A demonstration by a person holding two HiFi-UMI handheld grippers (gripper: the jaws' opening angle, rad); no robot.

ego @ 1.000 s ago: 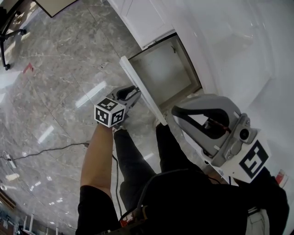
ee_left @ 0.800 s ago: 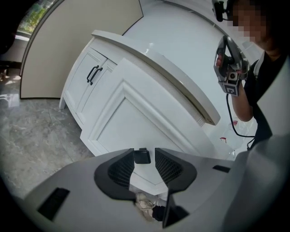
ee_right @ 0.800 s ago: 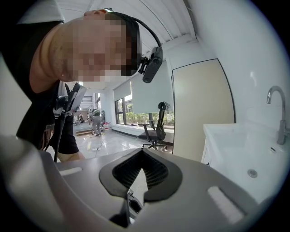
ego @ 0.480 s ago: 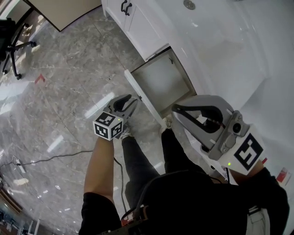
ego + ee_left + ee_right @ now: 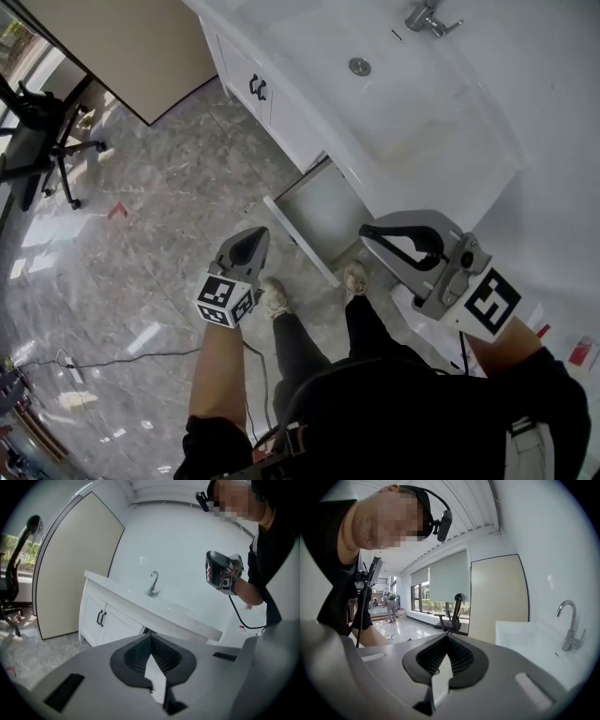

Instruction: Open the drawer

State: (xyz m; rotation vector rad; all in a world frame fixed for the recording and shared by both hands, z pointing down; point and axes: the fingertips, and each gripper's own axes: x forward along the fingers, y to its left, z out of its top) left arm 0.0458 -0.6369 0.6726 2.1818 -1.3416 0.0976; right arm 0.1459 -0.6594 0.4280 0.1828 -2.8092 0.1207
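Observation:
The white drawer (image 5: pixel 317 208) under the sink counter stands pulled out, its front panel (image 5: pixel 302 242) toward the floor side and its inside bare. My left gripper (image 5: pixel 251 244) hangs in the air left of that panel, apart from it. Its jaws have just been closing and now meet with nothing between them, as the left gripper view (image 5: pixel 150 637) shows. My right gripper (image 5: pixel 368 234) is raised to the right of the drawer, also apart from it. Its jaws are together and hold nothing (image 5: pixel 447 638).
A white vanity with a sink basin (image 5: pixel 412 103), a faucet (image 5: pixel 427 17) and cabinet doors with black handles (image 5: pixel 257 86) fills the upper right. A beige panel (image 5: pixel 141 47) stands at its left end. An office chair (image 5: pixel 37 131) and a cable (image 5: pixel 122 361) are on the marble floor.
Both grippers have risen and drawn back from the drawer. The left gripper came off the front panel and its jaws closed. The drawer stays pulled out.

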